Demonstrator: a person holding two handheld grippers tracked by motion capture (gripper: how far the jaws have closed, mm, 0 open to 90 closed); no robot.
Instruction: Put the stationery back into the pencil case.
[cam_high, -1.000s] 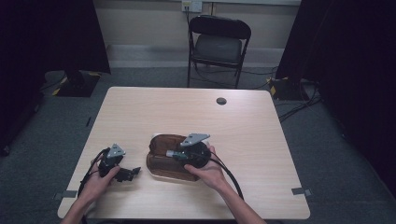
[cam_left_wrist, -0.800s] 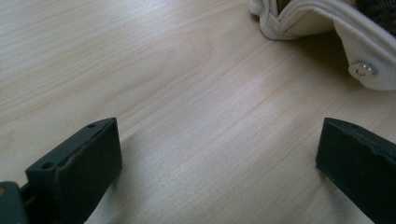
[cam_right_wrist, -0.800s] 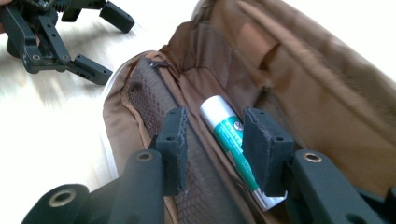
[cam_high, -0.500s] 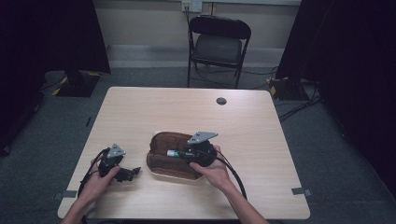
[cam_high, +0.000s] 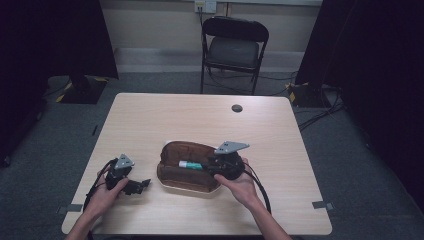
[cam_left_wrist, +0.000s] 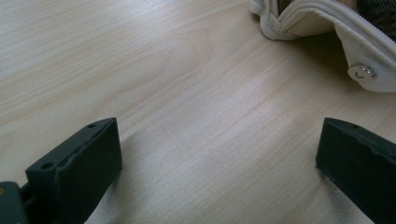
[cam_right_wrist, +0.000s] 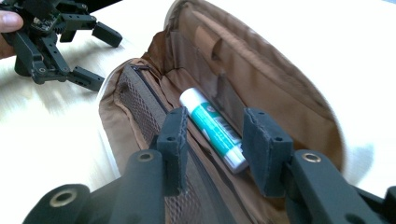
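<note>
- The bench (cam_high: 165, 120) is a pale wood top. The high view alone takes in a folding chair (cam_high: 233, 47) beyond its far edge and a small dark disc (cam_high: 237, 108) near that edge, too small to identify.
- A brown pouch (cam_high: 182, 152) lies open on the near half of the bench. From above it is a dark oval; the right gripper view looks inside, at a tan lining, a mesh pocket and a zip. The left gripper view catches just a cream outer corner with a metal snap (cam_left_wrist: 361, 72), cut off by the frame's edge.
- The right hand-held gripper (cam_right_wrist: 212, 135) sits over the pouch's right end, held by the right hand (cam_high: 242, 185). Its jaws stand apart on either side of the stick, and I cannot tell whether they touch it.
- The left hand-held gripper (cam_left_wrist: 219, 158) rests left of the pouch, near it but apart, jaws spread wide over bare wood, holding nothing. The left hand (cam_high: 102, 195) grips it.
- A white and teal stick (cam_right_wrist: 212, 126) lies inside the pouch along its length. Its label is too blurred to read.
</note>
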